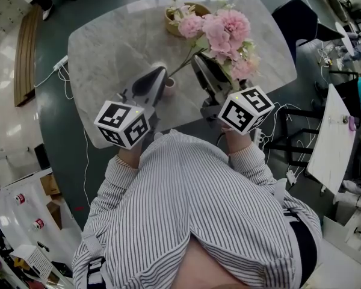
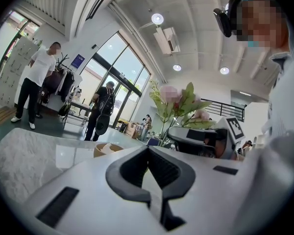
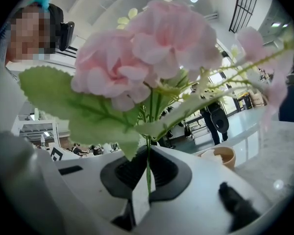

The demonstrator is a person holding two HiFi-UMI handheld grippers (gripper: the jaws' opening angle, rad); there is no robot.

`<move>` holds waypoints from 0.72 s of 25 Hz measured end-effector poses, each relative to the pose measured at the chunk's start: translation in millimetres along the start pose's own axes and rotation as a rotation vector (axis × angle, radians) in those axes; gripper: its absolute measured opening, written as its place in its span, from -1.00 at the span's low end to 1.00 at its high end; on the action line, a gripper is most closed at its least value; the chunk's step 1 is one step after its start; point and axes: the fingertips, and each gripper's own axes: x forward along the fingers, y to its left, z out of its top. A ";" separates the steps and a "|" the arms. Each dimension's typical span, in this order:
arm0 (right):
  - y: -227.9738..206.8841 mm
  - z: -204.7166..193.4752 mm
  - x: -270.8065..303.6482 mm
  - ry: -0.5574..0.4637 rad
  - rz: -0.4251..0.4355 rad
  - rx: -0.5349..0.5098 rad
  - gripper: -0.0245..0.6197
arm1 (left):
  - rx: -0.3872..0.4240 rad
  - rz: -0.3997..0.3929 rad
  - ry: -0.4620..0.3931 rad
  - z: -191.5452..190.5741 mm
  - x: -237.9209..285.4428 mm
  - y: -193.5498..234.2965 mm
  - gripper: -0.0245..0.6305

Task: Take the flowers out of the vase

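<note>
**Head view.** Tan bowl (image 1: 179, 12): at the far edge of the marble table (image 1: 102, 47). Pink flowers (image 1: 225, 29): just right of the bowl, blooms overlapping its rim. Right gripper (image 1: 197, 58): on the person's side of the bowl, below the blooms. Green stem (image 1: 183, 64): slants from this gripper down to a small pale vase (image 1: 168, 87); whether its end is inside cannot be told. Left gripper (image 1: 160, 71): near side of the bowl, just beside the vase.

**Left gripper view.** Left gripper (image 2: 148, 148): jaws together, nothing between them. Bowl (image 2: 107, 150): ahead, slightly left. Flowers (image 2: 179, 99) and right gripper (image 2: 172, 132): right of the bowl.

**Right gripper view.** Right gripper (image 3: 148, 153): jaws clamped on the thin stem (image 3: 148, 165), which stands upright between them. Blooms (image 3: 152, 48): above. Bowl (image 3: 224, 155): to the right, on the table.
</note>
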 end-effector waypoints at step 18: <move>-0.9 -1.4 -0.8 0.018 0.004 -0.002 -0.84 | -0.001 -0.012 0.017 -3.2 4.2 -4.1 -0.89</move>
